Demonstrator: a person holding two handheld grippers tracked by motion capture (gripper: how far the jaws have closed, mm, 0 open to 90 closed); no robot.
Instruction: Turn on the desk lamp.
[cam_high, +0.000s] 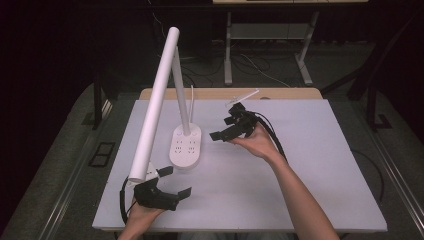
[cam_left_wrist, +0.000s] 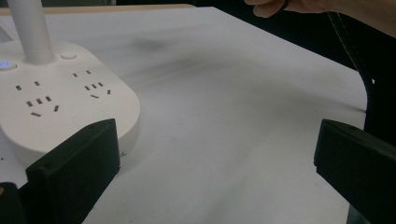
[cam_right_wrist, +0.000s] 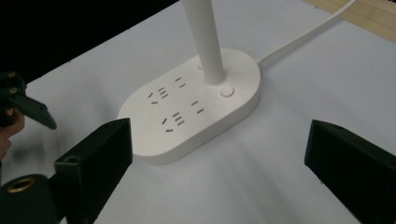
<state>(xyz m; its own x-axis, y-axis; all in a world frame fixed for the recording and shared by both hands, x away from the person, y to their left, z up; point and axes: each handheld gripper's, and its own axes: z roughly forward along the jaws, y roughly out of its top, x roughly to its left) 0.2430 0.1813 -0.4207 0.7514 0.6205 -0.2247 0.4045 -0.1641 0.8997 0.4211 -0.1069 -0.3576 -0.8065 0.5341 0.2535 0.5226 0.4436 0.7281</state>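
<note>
A white desk lamp stands left of the middle of the table. Its oval socket base (cam_high: 186, 146) carries a slim stem (cam_high: 182, 100), and a long white tube head (cam_high: 155, 105) slants down toward the near left. My left gripper (cam_high: 176, 181) rests near the front edge, under the tube's low end, open and empty. In the left gripper view its jaws (cam_left_wrist: 215, 163) stand wide apart, with the base (cam_left_wrist: 60, 102) just behind the left one. My right gripper (cam_high: 228, 121) hovers right of the base, open and empty. It looks at the base (cam_right_wrist: 187, 112) across bare table between its jaws (cam_right_wrist: 219, 158).
The white table top (cam_high: 300, 175) stretches bare to the right and front. A white cable (cam_right_wrist: 303, 39) runs from the base toward the wooden back edge (cam_high: 280, 93). A round button (cam_right_wrist: 227, 91) sits beside the stem. Another table's legs (cam_high: 228, 50) stand behind on the floor.
</note>
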